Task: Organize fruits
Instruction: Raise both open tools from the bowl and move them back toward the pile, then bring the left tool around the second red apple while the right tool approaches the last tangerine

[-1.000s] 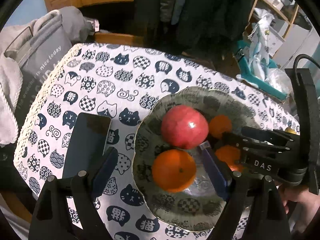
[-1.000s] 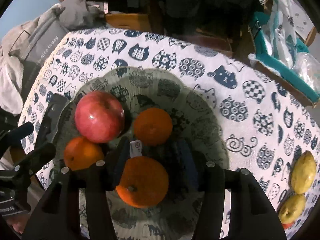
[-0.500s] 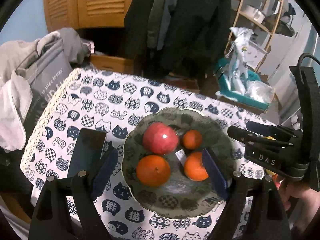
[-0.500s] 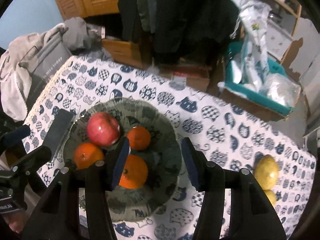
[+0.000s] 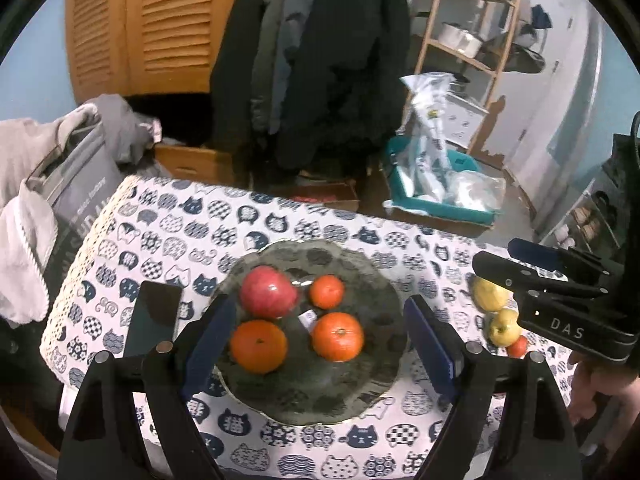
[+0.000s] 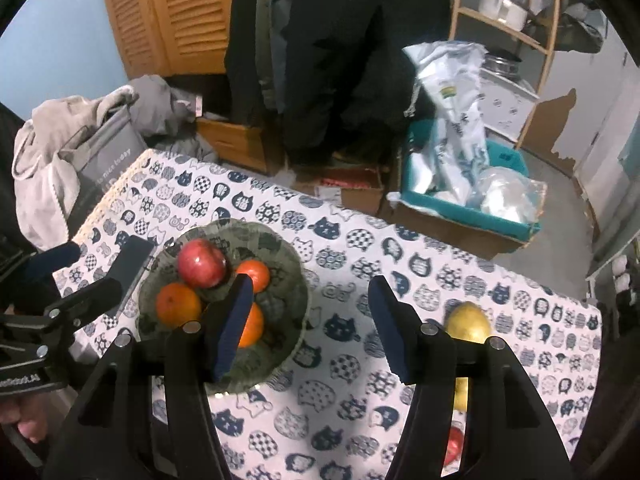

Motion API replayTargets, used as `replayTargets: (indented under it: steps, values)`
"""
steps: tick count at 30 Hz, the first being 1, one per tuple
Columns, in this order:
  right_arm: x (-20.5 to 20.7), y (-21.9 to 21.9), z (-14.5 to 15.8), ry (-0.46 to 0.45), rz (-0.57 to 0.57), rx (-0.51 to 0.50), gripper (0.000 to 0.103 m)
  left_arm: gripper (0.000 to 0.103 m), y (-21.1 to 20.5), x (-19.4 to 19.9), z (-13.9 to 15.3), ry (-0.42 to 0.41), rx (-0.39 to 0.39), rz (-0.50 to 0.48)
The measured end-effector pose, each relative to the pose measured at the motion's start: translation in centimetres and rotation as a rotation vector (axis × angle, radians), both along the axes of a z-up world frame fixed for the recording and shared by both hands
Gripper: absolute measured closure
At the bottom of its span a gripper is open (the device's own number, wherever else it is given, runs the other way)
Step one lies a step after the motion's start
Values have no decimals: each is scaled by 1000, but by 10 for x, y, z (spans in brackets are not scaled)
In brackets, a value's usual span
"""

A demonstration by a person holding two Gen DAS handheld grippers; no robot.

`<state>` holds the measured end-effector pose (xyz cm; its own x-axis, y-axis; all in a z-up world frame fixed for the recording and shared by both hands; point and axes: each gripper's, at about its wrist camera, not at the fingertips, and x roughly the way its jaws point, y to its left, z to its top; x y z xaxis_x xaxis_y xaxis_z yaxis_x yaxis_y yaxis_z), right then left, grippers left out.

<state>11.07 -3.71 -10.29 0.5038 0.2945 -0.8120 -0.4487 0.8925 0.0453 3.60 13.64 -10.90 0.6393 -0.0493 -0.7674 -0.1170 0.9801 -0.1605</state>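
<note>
Between the blue pads of the right hand-held gripper [image 6: 310,320], only cat-print cloth: jaws spread wide, released, holding nothing. Hangs above the counter [image 6: 360,240], just right of the grey-green scalloped glass dish [image 6: 294,268].

Just beyond the right pad, off to the right and slightly ahead: a yellow pear [image 6: 467,322], loose on the cloth and apart from the dish. Seems to lie with its narrower end pointing away from the camera, long axis roughly along the fingers; hard to say for certain. Nearer the counter's front edge, a yellow-green round fruit [image 6: 460,394], mostly hidden behind the right finger, then a small red fruit [image 6: 454,444], also half hidden. All three in a short line, close together.

Further left, inside the dish: a red apple [image 6: 201,263] and three oranges, already gathered.

Over that dish, the left hand-held gripper [image 5: 319,332], likewise open and empty, its pads straddling the oranges. From that side the pear [image 5: 489,292] sits well off to the right, past the dish rim and under the other tool.

Judged from this: right hand plainly nearer the loose fruit; a short swing rightward and down probably enough to bracket the pear across its narrow width, then back left to the dish.
</note>
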Motion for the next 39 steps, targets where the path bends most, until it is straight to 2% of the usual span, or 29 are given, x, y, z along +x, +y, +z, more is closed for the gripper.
replayTargets:
  steps: [18, 26, 33, 35, 39]
  values:
    - [-41, -112, 30, -61, -115, -13, 42, 16, -78, -7, 31, -59, 32, -140]
    - [-53, -163, 38, -78, -193, -8, 42, 10, -125, -9, 31, -53, 61, -230]
    - [-65, -198, 37, -75, -257, -6, 42, 9, -155, -11, 31, -43, 70, -274]
    - [-68, -208, 35, -74, -272, -5, 42, 4, -162, -12, 31, -46, 73, -282]
    - [-72, -227, 31, -65, -310, -3, 42, 2, -178, -11, 31, -50, 80, -309]
